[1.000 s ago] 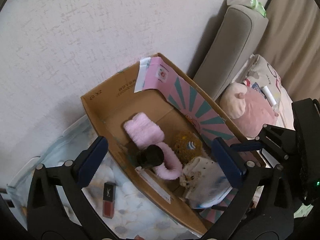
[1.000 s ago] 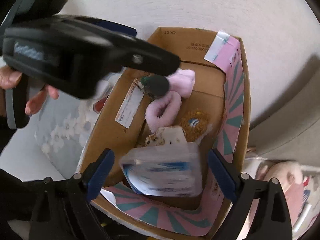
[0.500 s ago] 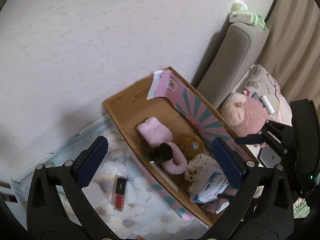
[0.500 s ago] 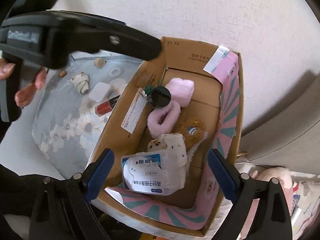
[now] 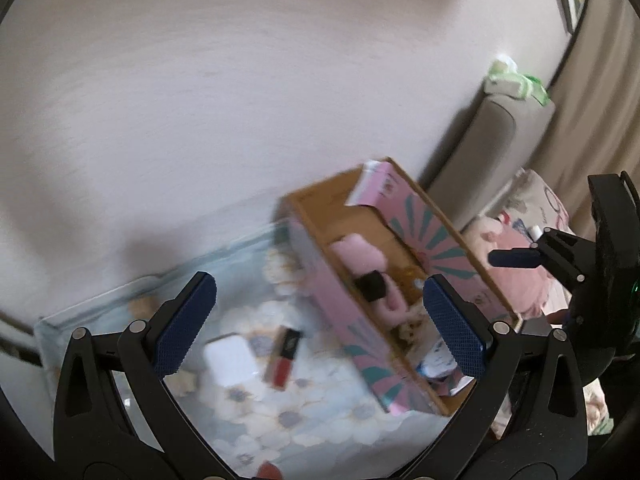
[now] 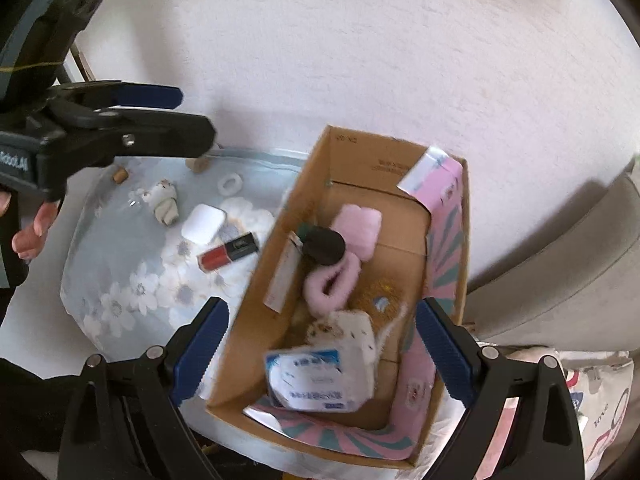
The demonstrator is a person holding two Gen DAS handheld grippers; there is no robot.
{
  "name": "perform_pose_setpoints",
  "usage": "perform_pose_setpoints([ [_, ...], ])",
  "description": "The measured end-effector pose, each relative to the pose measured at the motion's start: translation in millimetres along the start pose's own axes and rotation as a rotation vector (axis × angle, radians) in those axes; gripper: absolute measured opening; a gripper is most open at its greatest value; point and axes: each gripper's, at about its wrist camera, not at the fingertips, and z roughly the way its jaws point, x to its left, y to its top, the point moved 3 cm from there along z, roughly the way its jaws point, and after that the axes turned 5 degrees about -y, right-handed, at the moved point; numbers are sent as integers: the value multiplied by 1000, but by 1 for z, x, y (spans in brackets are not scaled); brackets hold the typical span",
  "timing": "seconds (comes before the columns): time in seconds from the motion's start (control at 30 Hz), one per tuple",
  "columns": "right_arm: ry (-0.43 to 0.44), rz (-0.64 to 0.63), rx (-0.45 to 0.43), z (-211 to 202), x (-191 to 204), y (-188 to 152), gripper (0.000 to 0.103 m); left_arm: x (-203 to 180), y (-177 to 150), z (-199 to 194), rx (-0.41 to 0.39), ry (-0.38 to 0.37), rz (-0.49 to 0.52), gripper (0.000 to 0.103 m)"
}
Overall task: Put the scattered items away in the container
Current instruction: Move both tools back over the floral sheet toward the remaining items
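Note:
A cardboard box (image 6: 360, 156) with pink-and-teal flaps stands against the wall on a floral mat (image 6: 120, 280). In it lie a tissue pack (image 6: 316, 376), a printed white pouch (image 6: 348, 332), a pink fuzzy band (image 6: 336, 280), a black round item (image 6: 324, 246) and a golden fuzzy piece (image 6: 380, 296). My right gripper (image 6: 322, 354) hangs open above the box's near end, empty. On the mat lie a red lipstick (image 5: 282, 358), a white case (image 5: 230, 360), a small plush toy (image 6: 164, 200) and a white ring (image 6: 231, 184). My left gripper (image 5: 320, 326) stands open and empty above the mat, left of the box (image 5: 340, 320).
A grey sofa arm (image 5: 480, 152) rises right of the box, with a pink plush cushion (image 5: 516, 280) on the seat. Two small corks (image 6: 119, 176) lie at the mat's far edge. A person's hand (image 6: 32, 232) holds the left gripper's handle.
The tissue pack that was between the right fingers now lies in the box. Both grippers have risen, and the left one has swung left from over the box to over the mat.

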Motion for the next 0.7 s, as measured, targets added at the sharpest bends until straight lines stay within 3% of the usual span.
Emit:
perform_pose_setpoints([
  [0.43, 51, -61, -100, -19, 67, 57, 94, 116, -31, -113, -163, 219, -152, 103],
  [0.7, 140, -144, -106, 6, 127, 80, 94, 176, -80, -141, -155, 286, -240, 103],
])
